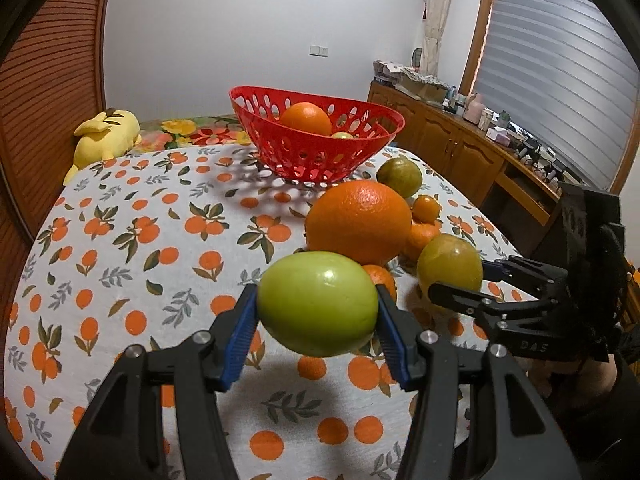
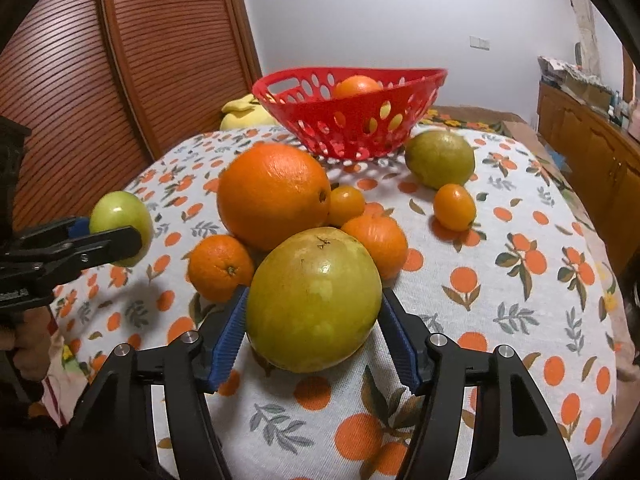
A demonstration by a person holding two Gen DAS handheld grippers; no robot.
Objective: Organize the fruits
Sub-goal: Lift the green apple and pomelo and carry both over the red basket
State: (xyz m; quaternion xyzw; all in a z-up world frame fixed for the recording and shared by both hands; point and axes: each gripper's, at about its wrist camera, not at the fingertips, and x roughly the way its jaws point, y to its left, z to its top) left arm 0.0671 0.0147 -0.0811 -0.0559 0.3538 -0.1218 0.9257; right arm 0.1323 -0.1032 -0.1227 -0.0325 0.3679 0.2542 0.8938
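Observation:
My left gripper [image 1: 317, 312] is shut on a green apple [image 1: 318, 303] and holds it above the table; the apple also shows in the right wrist view [image 2: 120, 216]. My right gripper [image 2: 314, 320] is shut on a yellow-green fruit [image 2: 314, 300], which also shows in the left wrist view [image 1: 450, 264]. A red perforated basket [image 1: 304, 148] stands at the back with an orange [image 1: 306, 118] inside. A large orange [image 2: 274, 194], several small oranges [image 2: 220, 266] and another green fruit [image 2: 440, 158] lie on the table.
The table [image 1: 120, 260] has an orange-print cloth. A yellow plush toy [image 1: 106, 138] lies at the far left edge. Wooden cabinets [image 1: 460, 148] run along the right wall. A slatted wooden door [image 2: 120, 80] stands at the left.

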